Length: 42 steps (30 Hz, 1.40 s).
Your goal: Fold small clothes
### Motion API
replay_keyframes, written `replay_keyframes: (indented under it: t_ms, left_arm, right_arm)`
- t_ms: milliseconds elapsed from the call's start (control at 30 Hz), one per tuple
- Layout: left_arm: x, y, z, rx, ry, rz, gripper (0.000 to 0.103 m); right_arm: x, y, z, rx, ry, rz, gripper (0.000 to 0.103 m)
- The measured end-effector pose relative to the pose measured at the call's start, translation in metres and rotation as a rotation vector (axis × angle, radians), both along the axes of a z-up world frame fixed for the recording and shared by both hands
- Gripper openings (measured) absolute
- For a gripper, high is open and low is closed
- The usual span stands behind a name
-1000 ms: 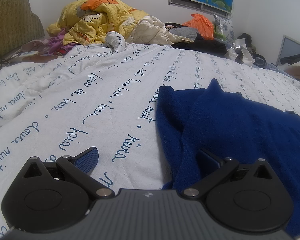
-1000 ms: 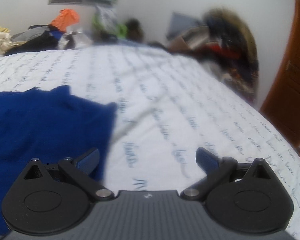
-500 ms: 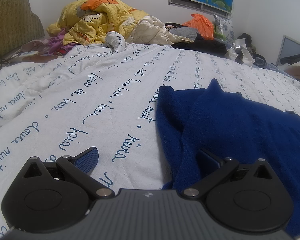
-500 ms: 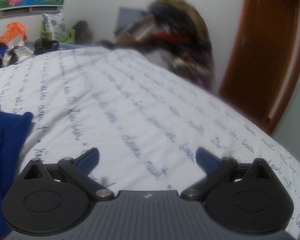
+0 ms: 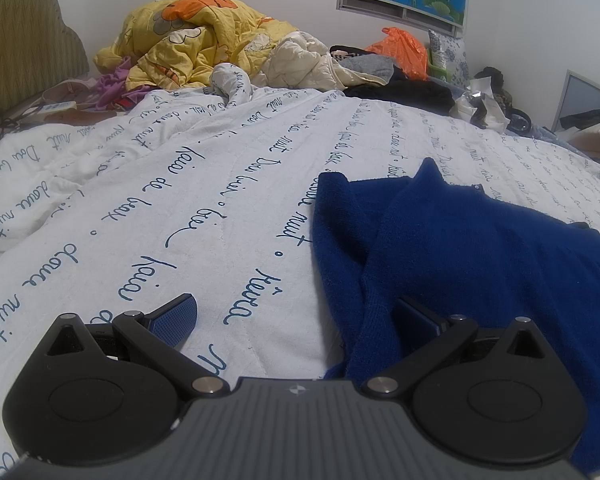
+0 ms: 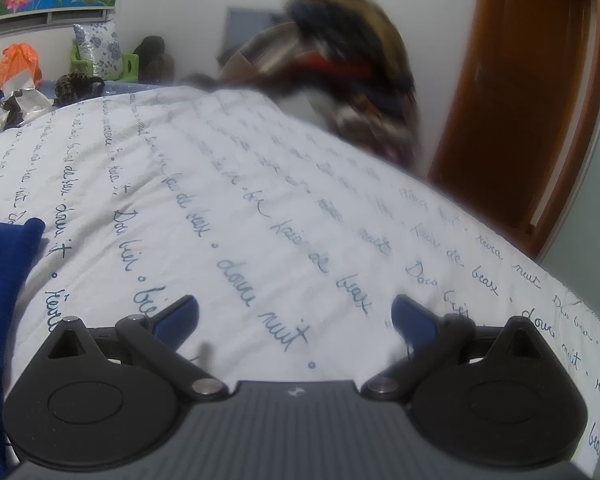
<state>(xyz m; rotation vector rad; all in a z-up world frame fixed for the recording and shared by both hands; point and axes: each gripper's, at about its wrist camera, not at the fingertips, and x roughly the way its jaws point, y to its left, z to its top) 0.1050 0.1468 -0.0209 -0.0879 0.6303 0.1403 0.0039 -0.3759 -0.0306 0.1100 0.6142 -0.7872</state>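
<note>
Blue knit sweater point(image 5: 480, 248): laid on white script-printed quilt point(image 5: 180, 200), under the right finger of the left gripper point(image 5: 296, 322). Left gripper and right gripper point(image 6: 294, 320): both spread wide, nothing held.

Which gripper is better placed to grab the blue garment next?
Left. The left gripper is open at the blue garment, one finger over it. The right gripper faces bare quilt.

A dark blue knitted sweater point(image 5: 480, 256) lay partly folded on the bed, one sleeve crossing its body.
</note>
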Motion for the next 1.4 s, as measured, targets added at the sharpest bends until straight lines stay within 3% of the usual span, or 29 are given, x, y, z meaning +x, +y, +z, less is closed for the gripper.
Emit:
replay_keyframes:
  t_ms: [267, 433, 567, 700, 767, 867, 1000, 1167, 1300, 1400]
  left_arm:
    - [0.001, 0.002, 0.0, 0.004, -0.003, -0.008, 0.103]
    - [0.01, 0.013, 0.005, -0.011, 0.014, -0.044, 0.103]
    - [0.022, 0.022, 0.022, -0.013, 0.014, -0.071, 0.103]
    - [0.045, 0.036, 0.037, -0.104, 0.021, -0.117, 0.103]
    - [0.061, 0.042, 0.039, -0.166, 0.054, -0.18, 0.103]
    - [0.085, 0.043, 0.036, -0.209, 0.114, -0.249, 0.103]
    - [0.11, 0.038, 0.029, -0.239, 0.169, -0.308, 0.103]
    - [0.134, 0.031, 0.014, -0.316, 0.226, -0.376, 0.103]
    - [0.144, 0.023, 0.012, -0.352, 0.197, -0.384, 0.103]
    - [0.154, 0.012, 0.014, -0.344, 0.212, -0.385, 0.096]
  right_arm:
    - [0.0, 0.006, 0.004, 0.025, -0.024, 0.047, 0.103]
    - [0.007, 0.059, 0.02, 0.114, -0.115, 0.389, 0.103]
    - [0.016, 0.145, 0.034, 0.075, -0.11, 0.713, 0.103]
    - [0.023, 0.239, 0.037, 0.065, -0.074, 1.018, 0.103]
    - [0.023, 0.285, 0.033, 0.019, -0.031, 1.137, 0.103]
    - [0.014, 0.347, 0.025, -0.142, -0.006, 1.259, 0.103]
    - [0.013, 0.399, 0.009, -0.295, 0.0, 1.324, 0.103]
    - [0.026, 0.421, -0.008, -0.344, 0.014, 1.289, 0.103]
    - [0.037, 0.426, -0.011, -0.359, 0.0, 1.258, 0.103]
    - [0.045, 0.43, -0.01, -0.347, -0.013, 1.248, 0.102]
